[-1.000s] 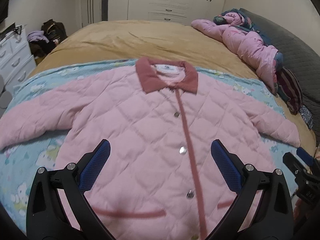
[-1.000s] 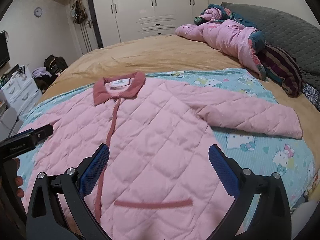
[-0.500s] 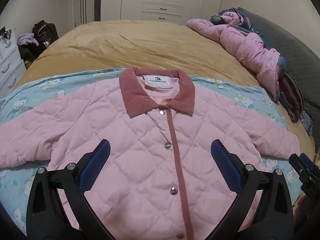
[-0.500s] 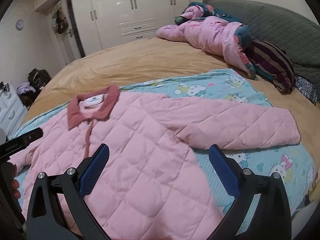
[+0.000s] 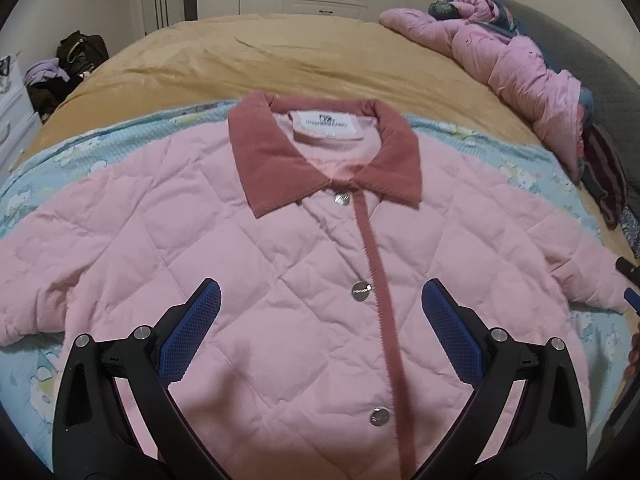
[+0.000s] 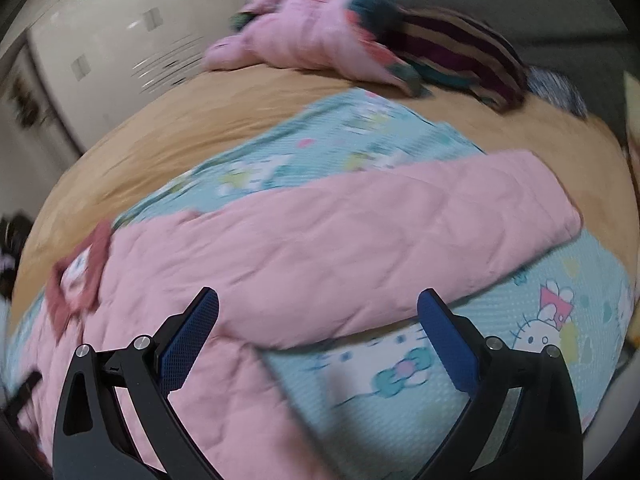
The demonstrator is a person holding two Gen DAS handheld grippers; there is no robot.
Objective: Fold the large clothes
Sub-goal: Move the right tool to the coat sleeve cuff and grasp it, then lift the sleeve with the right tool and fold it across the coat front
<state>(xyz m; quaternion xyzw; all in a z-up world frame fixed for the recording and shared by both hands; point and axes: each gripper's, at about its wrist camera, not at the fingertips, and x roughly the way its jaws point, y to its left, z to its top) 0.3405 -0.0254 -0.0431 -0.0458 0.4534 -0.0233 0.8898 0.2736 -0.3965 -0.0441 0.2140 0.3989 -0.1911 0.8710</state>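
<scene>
Through your left wrist camera, your left gripper (image 5: 320,320) hangs spread wide and empty over the chest of the quilted pink jacket with the dusty-rose corduroy collar (image 5: 280,264), which lies flat, buttoned, collar at 12 o'clock, on a light blue cartoon-print sheet (image 5: 48,172).

Through your right wrist camera, which is blurred, your right gripper (image 6: 318,322) is also spread wide and empty above the jacket's sleeve (image 6: 400,220), which stretches toward 2 o'clock across the sheet (image 6: 520,320). A crumpled pink padded coat (image 6: 304,40) lies at 12 o'clock.

A white label (image 5: 325,125) is showing inside the collar (image 5: 320,160) of the pink jacket (image 5: 280,280), but its print is blurring past reading.
</scene>
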